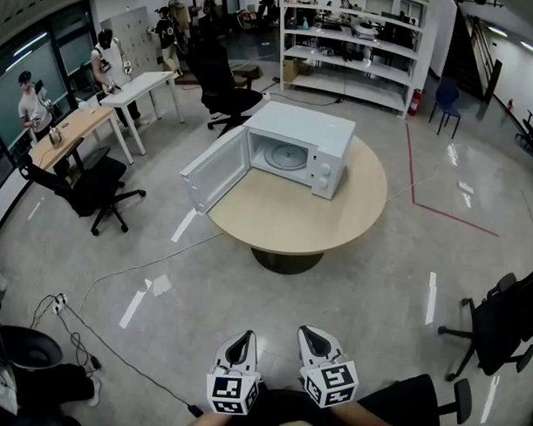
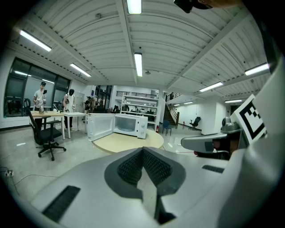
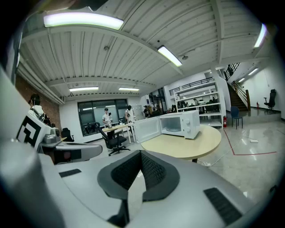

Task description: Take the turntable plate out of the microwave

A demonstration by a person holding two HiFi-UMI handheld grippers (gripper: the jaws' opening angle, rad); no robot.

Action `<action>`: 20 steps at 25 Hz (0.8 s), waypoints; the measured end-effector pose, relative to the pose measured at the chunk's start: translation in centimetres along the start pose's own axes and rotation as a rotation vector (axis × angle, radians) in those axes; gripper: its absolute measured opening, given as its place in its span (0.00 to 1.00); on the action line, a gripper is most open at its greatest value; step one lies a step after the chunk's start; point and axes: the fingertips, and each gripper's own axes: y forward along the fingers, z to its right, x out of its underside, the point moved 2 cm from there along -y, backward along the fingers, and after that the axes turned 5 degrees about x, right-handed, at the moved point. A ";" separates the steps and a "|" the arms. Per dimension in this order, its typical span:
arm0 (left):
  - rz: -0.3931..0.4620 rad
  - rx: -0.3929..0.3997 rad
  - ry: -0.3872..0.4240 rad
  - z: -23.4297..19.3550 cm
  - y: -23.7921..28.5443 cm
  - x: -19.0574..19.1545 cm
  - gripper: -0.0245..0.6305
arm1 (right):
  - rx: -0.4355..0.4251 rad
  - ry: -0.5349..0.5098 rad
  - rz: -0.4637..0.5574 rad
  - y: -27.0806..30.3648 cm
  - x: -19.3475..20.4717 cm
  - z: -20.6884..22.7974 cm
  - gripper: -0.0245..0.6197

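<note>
A white microwave [image 1: 301,148] stands on a round wooden table [image 1: 293,217], well ahead of me, with its door [image 1: 216,169] swung open to the left. Inside the cavity lies the glass turntable plate [image 1: 288,155]. My left gripper [image 1: 242,340] and right gripper [image 1: 310,335] hang side by side low over the floor, far short of the table. Both are shut, with nothing between the jaws. The left gripper view shows the microwave [image 2: 129,124] small and distant beyond the closed left gripper [image 2: 143,151]. In the right gripper view the microwave [image 3: 182,124] sits beyond the closed right gripper [image 3: 141,156].
Black office chairs stand at the left [image 1: 91,189], behind the table [image 1: 223,89] and at the right [image 1: 506,322]. Desks [image 1: 80,127] with people are at the far left, shelving [image 1: 357,47] at the back. A cable [image 1: 112,279] and red tape lines [image 1: 450,217] cross the floor.
</note>
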 end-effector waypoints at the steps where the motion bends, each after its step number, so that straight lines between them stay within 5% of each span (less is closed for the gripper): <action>1: 0.005 0.004 -0.001 -0.9 0.2 -0.4 0.11 | 0.005 -0.006 -0.003 0.8 -0.3 -0.4 0.06; 11: 0.061 0.054 -0.008 -10.0 1.9 -5.5 0.11 | 0.066 -0.047 0.008 7.8 -5.5 -5.2 0.06; 20: 0.077 0.090 -0.030 -16.9 1.8 -6.4 0.11 | 0.089 -0.076 -0.022 12.9 -6.3 -10.0 0.06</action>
